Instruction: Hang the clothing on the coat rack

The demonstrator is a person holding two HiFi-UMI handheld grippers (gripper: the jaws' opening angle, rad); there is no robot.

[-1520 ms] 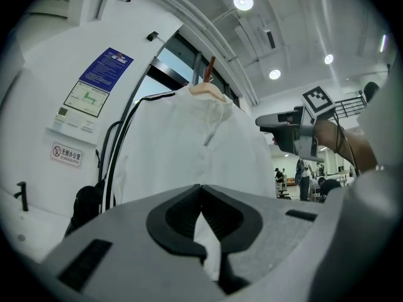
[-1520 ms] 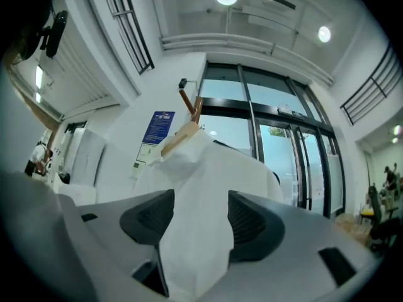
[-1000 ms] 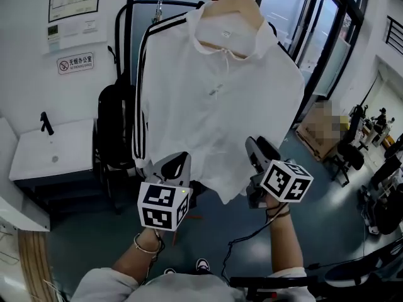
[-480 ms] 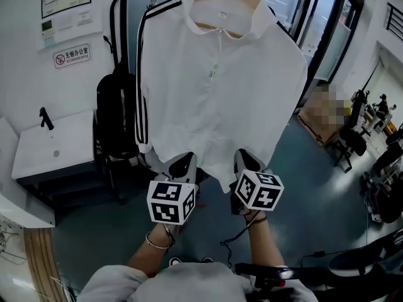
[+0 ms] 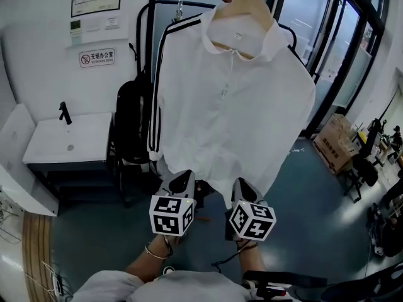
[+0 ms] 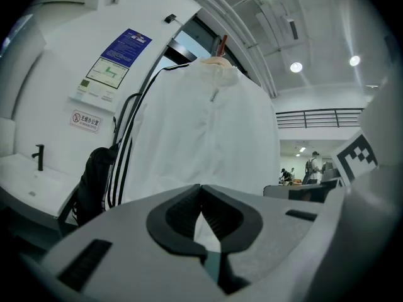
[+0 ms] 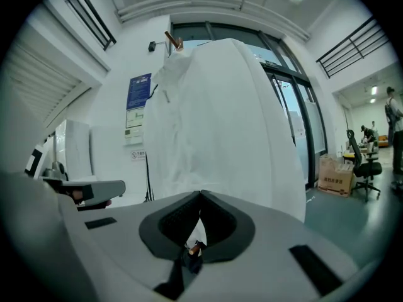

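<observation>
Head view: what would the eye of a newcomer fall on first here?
A white jacket with black sleeve stripes fills the centre, hanging from a wooden hanger at the top. Just below its hem, the left gripper and right gripper stand side by side, both with jaws shut. A black backpack hangs at the picture's left of the jacket.

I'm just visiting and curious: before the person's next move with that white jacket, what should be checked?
1. Is the white jacket seated on the wooden hanger: ok.
2. Is the hanger hooked on the coat rack: cannot tell, the hook is not visible.
3. Are the left gripper jaws free of cloth: ok, shut with nothing between them.
4. Are the right gripper jaws free of cloth: ok, shut and empty.
5. Is the hem clear of the floor: ok.
</observation>
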